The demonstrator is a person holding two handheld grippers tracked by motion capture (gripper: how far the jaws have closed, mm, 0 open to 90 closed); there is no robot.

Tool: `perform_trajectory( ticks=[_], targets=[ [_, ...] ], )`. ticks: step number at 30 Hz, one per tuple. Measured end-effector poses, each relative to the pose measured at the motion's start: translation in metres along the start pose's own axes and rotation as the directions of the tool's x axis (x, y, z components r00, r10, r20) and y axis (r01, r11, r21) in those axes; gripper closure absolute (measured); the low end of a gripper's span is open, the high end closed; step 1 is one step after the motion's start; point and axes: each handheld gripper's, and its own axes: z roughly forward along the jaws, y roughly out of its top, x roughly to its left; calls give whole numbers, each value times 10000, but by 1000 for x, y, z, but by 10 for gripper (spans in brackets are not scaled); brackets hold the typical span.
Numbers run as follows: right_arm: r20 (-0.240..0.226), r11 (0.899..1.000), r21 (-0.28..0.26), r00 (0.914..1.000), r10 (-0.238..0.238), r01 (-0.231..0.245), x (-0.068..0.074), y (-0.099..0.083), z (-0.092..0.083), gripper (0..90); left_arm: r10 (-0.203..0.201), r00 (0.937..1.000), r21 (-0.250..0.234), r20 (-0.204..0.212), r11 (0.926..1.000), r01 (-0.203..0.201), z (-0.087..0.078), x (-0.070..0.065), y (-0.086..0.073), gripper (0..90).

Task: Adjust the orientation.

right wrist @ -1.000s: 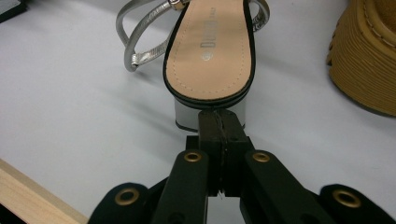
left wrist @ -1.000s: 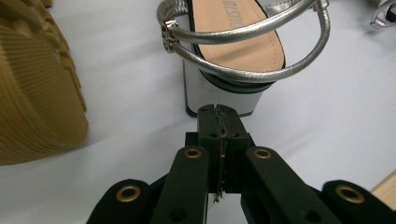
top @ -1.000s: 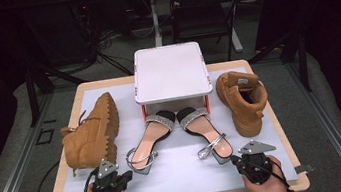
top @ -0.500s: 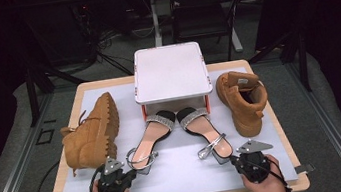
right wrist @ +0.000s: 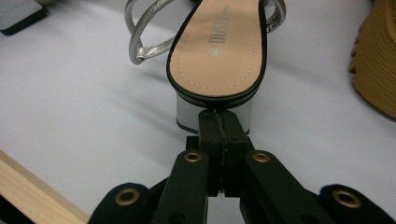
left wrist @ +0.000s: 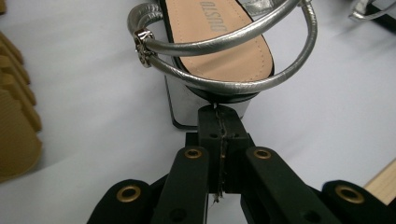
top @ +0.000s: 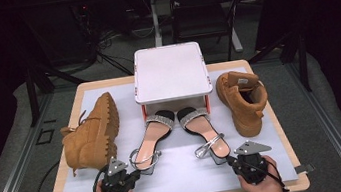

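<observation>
Sandals: left sandal and right sandal, silver straps, tan insoles, mirrored block heels | on table, heels nearest, toes under white stand | left hand-held gripper and right hand-held gripper clenched empty, tips at heels; contact unclear.

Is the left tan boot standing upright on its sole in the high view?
No, the left tan boot lies tipped on its side on the table, its ridged sole facing the sandals.

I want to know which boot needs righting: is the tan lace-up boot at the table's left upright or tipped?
Tipped: the tan lace-up boot lies on its side, its lugged sole facing the sandals.
</observation>
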Motion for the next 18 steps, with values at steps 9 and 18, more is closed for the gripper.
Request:
perform_trajectory(
  ticks=[9, 18],
  targets=[
    [-412, 9996, 84, 9988, -272, 275, 10, 1, 5, 900, 180, 9992, -13, 350, 9998, -180, 5, -8, 1, 900],
    [-664, 9993, 206, 9973, -308, 322, 10, -1, 6, 725, 297, 9982, -143, 518, 9995, -290, 1, -12, 0, 750]
  ],
)
